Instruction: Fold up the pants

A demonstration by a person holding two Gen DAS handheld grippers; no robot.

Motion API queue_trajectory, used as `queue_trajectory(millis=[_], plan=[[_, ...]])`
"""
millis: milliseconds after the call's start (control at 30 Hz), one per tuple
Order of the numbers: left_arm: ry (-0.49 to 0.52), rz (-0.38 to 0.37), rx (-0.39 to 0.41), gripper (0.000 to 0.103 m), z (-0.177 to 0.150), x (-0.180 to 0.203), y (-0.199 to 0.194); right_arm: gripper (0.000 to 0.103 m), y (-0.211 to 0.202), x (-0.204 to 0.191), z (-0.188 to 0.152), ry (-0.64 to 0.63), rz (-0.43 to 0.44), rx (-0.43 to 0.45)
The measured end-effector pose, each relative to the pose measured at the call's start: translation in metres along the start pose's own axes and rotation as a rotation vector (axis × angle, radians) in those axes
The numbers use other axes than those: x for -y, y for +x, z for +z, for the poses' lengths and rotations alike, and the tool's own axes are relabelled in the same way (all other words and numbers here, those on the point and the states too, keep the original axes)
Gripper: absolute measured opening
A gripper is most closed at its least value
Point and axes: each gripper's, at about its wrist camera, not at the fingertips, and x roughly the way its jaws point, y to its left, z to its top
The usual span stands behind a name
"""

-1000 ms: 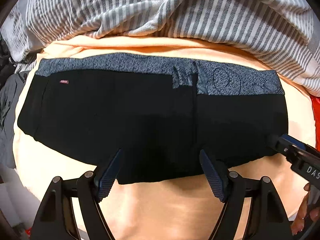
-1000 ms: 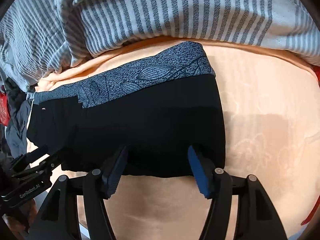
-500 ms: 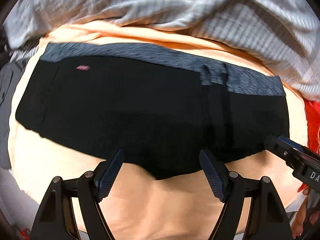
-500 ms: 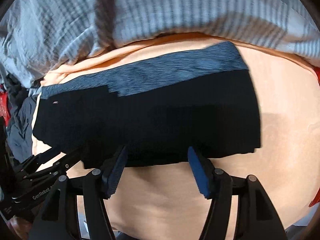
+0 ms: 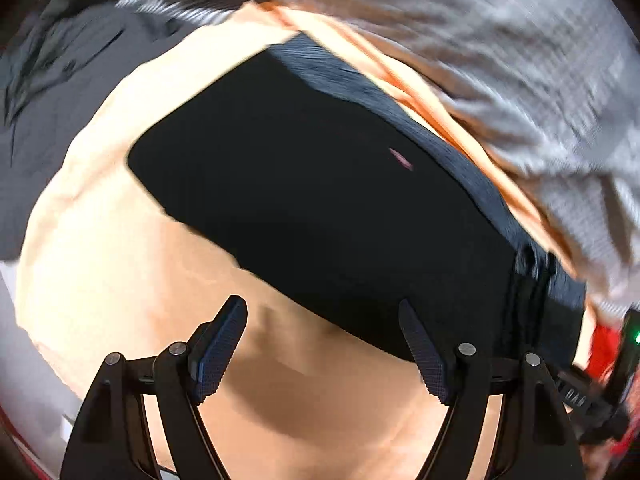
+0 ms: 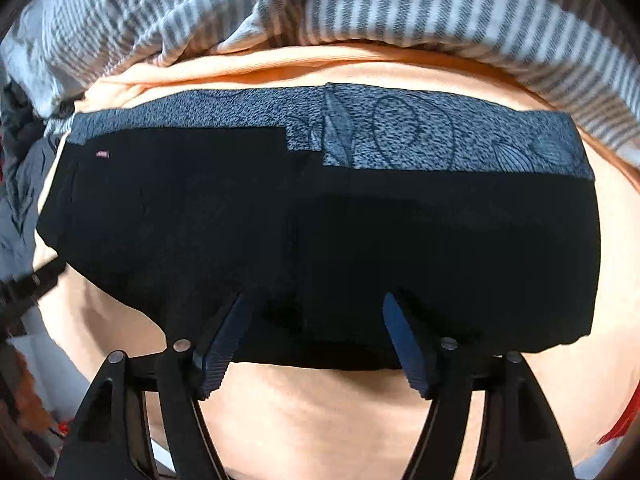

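Black pants (image 6: pixel 320 232) with a grey patterned waistband (image 6: pixel 400 136) lie folded flat on an orange sheet (image 6: pixel 340 412). In the left wrist view the pants (image 5: pixel 320 200) run diagonally, blurred. My left gripper (image 5: pixel 324 348) is open and empty, just off the pants' near edge, over the sheet. My right gripper (image 6: pixel 316 336) is open and empty, its fingertips over the near edge of the pants. The right gripper's body (image 5: pixel 592 396) shows at the right edge of the left wrist view.
A grey-and-white striped blanket (image 6: pixel 360 12) is bunched along the far side. Dark grey clothing (image 5: pixel 60 88) lies off the sheet's left. Something red (image 5: pixel 604 344) sits at the right edge.
The left gripper has swung left and turned, so the pants now run diagonally in its view. The right gripper has shifted left, centring on the pants. Both stay open.
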Motion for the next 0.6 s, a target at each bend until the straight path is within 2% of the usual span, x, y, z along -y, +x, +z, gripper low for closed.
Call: queue_trajectory(millis=[233,367,533,600], plan=[[-0.059,-0.071,0.012,0.079,0.012,-0.030,0.010,0.083,0.008,-0.018,0.003,-0.036,-0.051,-0.005],[-0.121,-0.119,0.011,0.079,0.018,-0.046,0.019,0.084,0.012,-0.026,0.005,-0.047,-0.073,-0.010],[-0.136,-0.160,0.027,0.079,0.022,-0.052,0.025,0.084,0.012,-0.026,0.007,-0.049,-0.067,-0.018],[-0.142,-0.204,0.043,0.079,0.023,-0.053,0.024,0.084,0.014,-0.026,0.008,-0.053,-0.071,-0.020]])
